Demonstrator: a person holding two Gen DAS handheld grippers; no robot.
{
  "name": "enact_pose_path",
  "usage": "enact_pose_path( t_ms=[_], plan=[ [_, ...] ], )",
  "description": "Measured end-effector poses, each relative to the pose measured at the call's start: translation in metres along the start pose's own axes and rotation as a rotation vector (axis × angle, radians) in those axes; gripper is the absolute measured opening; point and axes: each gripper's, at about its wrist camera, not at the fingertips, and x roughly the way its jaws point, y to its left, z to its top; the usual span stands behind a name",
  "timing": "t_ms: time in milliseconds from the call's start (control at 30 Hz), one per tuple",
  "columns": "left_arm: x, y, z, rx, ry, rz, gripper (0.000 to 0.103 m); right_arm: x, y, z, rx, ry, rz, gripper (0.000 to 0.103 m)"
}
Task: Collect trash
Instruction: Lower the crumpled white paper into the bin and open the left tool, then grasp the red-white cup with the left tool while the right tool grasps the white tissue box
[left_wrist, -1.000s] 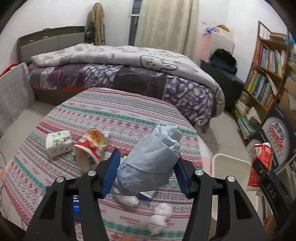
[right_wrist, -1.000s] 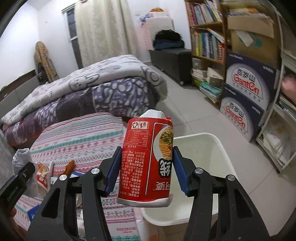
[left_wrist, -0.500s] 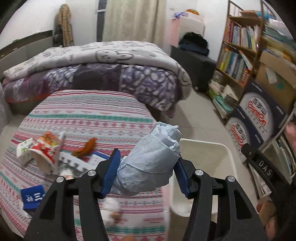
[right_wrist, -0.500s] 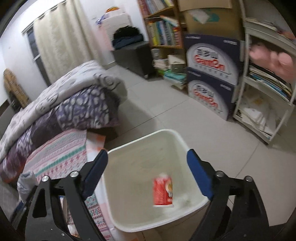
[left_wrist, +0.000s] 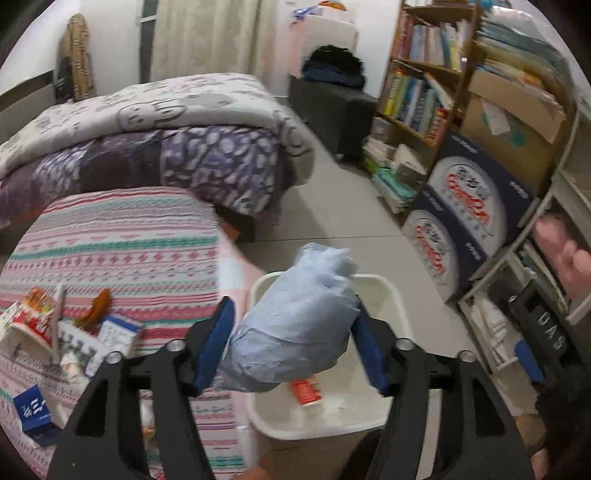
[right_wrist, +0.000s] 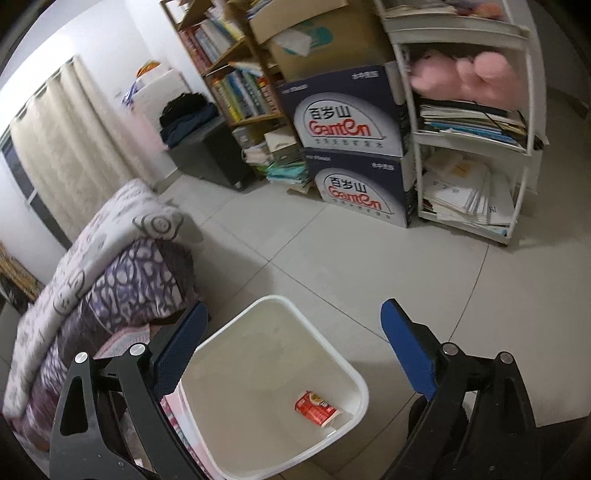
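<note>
Left wrist view: one left gripper (left_wrist: 291, 345) with two blue pads (left_wrist: 216, 341), its jaws opening around one crumpled pale-blue paper wad (left_wrist: 295, 321). The wad lies between the pads, above the near left part of one white bin (left_wrist: 400, 314); a gap shows at the left pad, and contact at the right pad cannot be told. The wad is wrinkled, elongated and tilted, its twisted end pointing up and away. One red cup (left_wrist: 306, 391) lies on its side on the bin floor, partly hidden by the wad. To the left, one table under a striped cloth (left_wrist: 122, 251) carries the remaining litter: one torn red-and-white carton (left_wrist: 31, 323), one orange peel-like scrap (left_wrist: 96, 306), one small white printed box (left_wrist: 114, 334) and one blue box (left_wrist: 33, 415). One bed with a patterned quilt (left_wrist: 166, 147) stands beyond the table.

Right wrist view: one right gripper (right_wrist: 295, 347), jaws opening and already spread wide, nothing between the two blue pads (right_wrist: 408, 347). It hangs over the same bin (right_wrist: 360, 380), where the red cup (right_wrist: 316, 404) rests on its side at the near right of the floor, white rim toward the right. Two stacked navy cartons (right_wrist: 351, 147) stand on the far floor between one wooden bookshelf (right_wrist: 229, 77) and one white shelf unit (right_wrist: 472, 122).
</note>
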Motion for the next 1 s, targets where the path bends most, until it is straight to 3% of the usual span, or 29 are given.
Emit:
enact_pose_path(
  t_ms=[133,400,633,1000],
  plan=[
    [-0.007,-0.007,0.008,0.008,-0.016,-0.051,0.079,-0.001,0.001,0.000,-0.005,-0.003,0.004,0.091],
    [-0.013,0.020,0.004,-0.011,-0.003,-0.007,0.081,-0.012,0.028,-0.004,-0.090,-0.008,0.068,0.093],
    [-0.018,0.075,0.000,-0.045,0.034,0.097,0.082,-0.027,0.083,-0.020,-0.295,-0.003,0.149,0.096],
    [-0.025,0.209,0.003,-0.101,0.093,0.358,0.088,-0.019,0.183,-0.077,-0.628,0.130,0.254,0.096]
  ],
)
